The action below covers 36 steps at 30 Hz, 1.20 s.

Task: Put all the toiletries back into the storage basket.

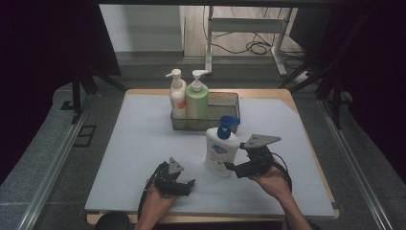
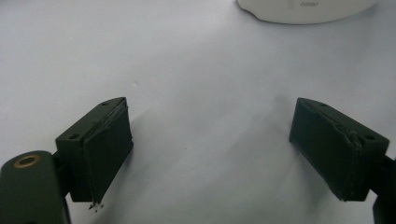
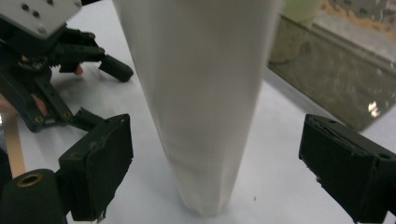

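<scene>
Near the front edge of the bench (image 1: 143, 143), left of centre, the left gripper (image 1: 184, 184) rests low over the white surface in the person's left hand (image 1: 155, 201). Jaws spread wide, nothing between them; in the left gripper view only bare bench top lies between the black pads (image 2: 105, 149), with the rounded base of the white bottle (image 2: 306, 9) at the top edge, well ahead.

Right gripper (image 1: 229, 166): held in the right hand (image 1: 273, 181), toward the front right of the bench, jaws pointing left at the white bottle (image 1: 221, 151). Jaws wide apart, one to each side of the bottle body. In the right gripper view the bottle (image 3: 201, 93) stands between the two pads (image 3: 100, 163) with open gap on both sides; no contact seen. The left gripper (image 3: 116, 70) shows behind it, at upper left of that view.

White bottle: upright, blue pump cap (image 1: 227, 125), blue label on its front, standing near bench centre, just in front of the tray.

Tray (image 1: 225, 103): clear-walled, rectangular, toward the back edge. Two pump bottles stand in its left part — a cream one (image 1: 177, 96) with an orange mark, and a pale green one (image 1: 197, 98) just beside it on the right. Right part of tray holds nothing I can make out.
</scene>
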Tool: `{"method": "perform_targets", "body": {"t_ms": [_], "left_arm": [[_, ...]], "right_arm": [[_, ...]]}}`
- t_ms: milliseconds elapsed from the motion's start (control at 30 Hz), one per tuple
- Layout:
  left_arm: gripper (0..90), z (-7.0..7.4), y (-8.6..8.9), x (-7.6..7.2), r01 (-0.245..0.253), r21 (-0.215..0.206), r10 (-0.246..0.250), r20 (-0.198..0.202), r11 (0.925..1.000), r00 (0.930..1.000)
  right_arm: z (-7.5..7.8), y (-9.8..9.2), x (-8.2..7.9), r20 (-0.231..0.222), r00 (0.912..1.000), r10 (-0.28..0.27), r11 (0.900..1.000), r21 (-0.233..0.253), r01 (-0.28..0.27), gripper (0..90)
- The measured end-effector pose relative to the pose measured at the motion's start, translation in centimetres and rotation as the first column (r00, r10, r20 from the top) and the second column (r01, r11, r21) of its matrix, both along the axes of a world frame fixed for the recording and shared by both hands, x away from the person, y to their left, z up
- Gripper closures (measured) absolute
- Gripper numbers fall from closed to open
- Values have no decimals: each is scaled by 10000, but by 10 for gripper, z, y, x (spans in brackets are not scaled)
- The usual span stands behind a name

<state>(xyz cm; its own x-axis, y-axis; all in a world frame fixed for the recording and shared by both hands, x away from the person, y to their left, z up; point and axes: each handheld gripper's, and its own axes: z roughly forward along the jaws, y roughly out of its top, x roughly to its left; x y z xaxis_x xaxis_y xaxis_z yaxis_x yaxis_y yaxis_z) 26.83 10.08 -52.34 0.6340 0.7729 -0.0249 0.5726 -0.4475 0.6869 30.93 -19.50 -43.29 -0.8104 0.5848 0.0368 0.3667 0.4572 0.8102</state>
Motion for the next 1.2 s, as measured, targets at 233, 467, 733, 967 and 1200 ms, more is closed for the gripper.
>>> {"method": "perform_targets", "body": {"t_ms": [233, 467, 733, 967, 1200], "left_arm": [[124, 0, 0, 0, 6, 3, -6, -16, 10000, 10000], [124, 0, 0, 0, -1, -5, 1, -3, 10000, 10000], [124, 0, 0, 0, -1, -4, 1, -15, 10000, 10000], [125, 0, 0, 0, -5, -12, 5, -13, 10000, 10000], [124, 0, 0, 0, -6, -2, 6, -15, 10000, 10000]], "right_arm": [[13, 13, 4, 237, 9994, 259, 9996, 122, -262, 132], [19, 21, 12, 277, 9988, 410, 9988, 249, -417, 158], [19, 27, 18, 326, 9979, 562, 9977, 350, -573, 230], [20, 31, 19, 340, 9953, 902, 9955, 246, -910, 364], [23, 34, 16, 328, 9969, 712, 9975, -35, -711, 376]]}}
